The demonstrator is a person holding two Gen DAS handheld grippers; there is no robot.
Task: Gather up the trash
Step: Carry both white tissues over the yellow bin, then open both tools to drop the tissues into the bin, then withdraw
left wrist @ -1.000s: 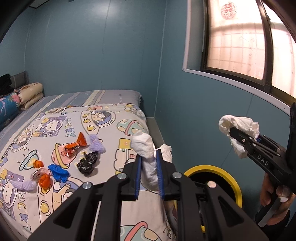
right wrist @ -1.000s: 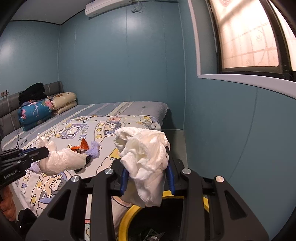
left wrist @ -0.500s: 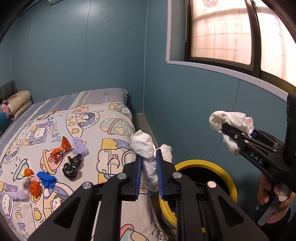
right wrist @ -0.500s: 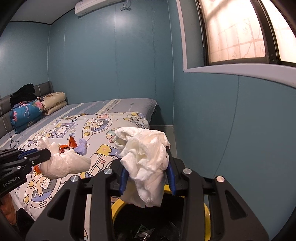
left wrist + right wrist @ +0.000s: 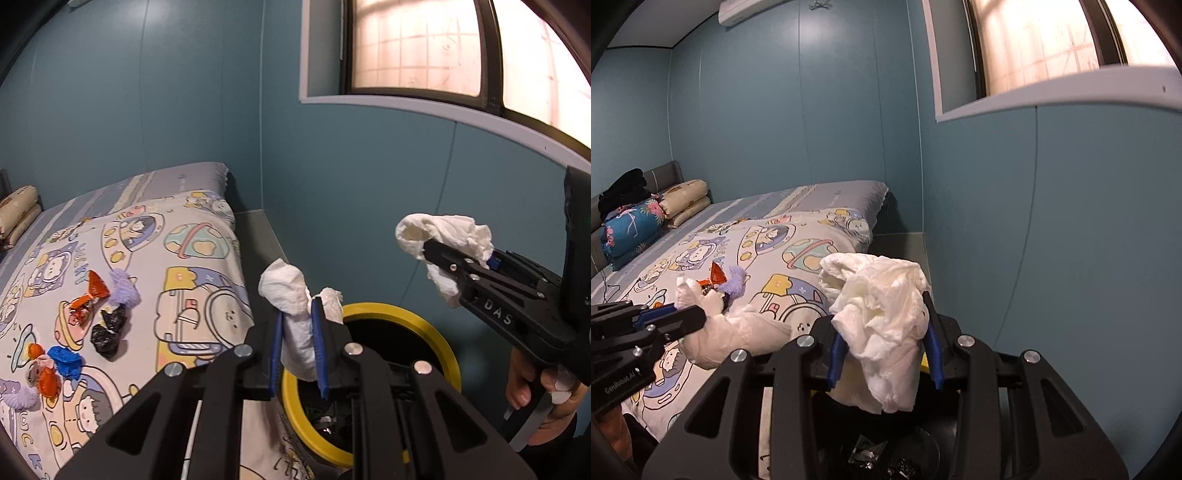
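Observation:
My left gripper is shut on a crumpled white tissue and holds it over the near rim of a yellow-rimmed black bin beside the bed. My right gripper is shut on a larger white tissue wad above the bin's dark inside, where some scraps lie. The right gripper with its wad also shows in the left wrist view, above the bin's far side. The left gripper and its tissue show in the right wrist view.
Several wrappers lie on the cartoon bedspread: orange, purple, black, blue. Pillows sit at the headboard. A blue wall with a window stands close behind the bin.
Both grippers have swung right from the bed toward the bin, each still holding its tissue. The bin now sits under them and the wrappers have slid left in view.

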